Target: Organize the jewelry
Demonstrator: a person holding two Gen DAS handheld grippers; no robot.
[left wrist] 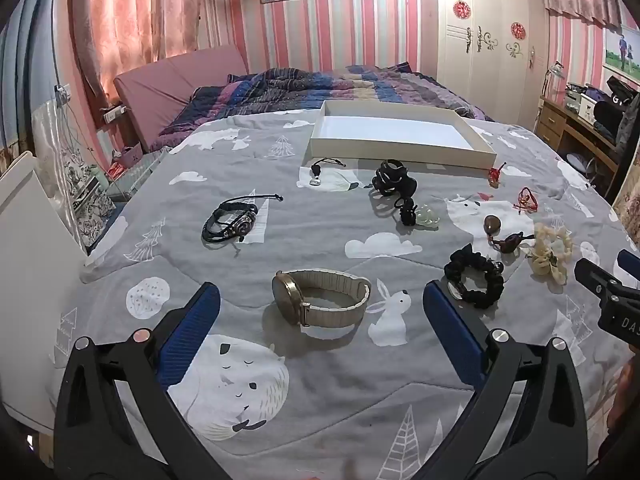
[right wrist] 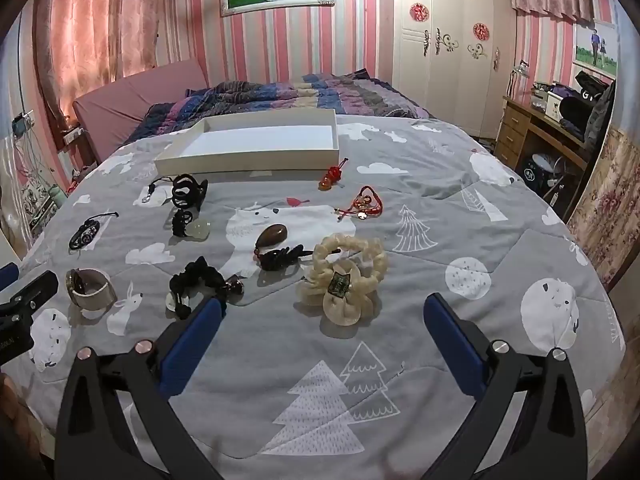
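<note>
Jewelry lies scattered on a grey patterned bedspread. A watch with a cream strap sits just beyond my left gripper, which is open and holds nothing. A black braided bracelet lies farther left, a black scrunchie to the right. In the right wrist view a cream flower scrunchie lies just ahead of my right gripper, open and holding nothing. A brown stone pendant, a red cord bracelet and a black hair claw lie beyond. An open white box stands behind them.
A rumpled striped quilt lies behind the box. A wooden desk and white wardrobe stand at the right. A pale green stone and a small red charm also lie on the spread.
</note>
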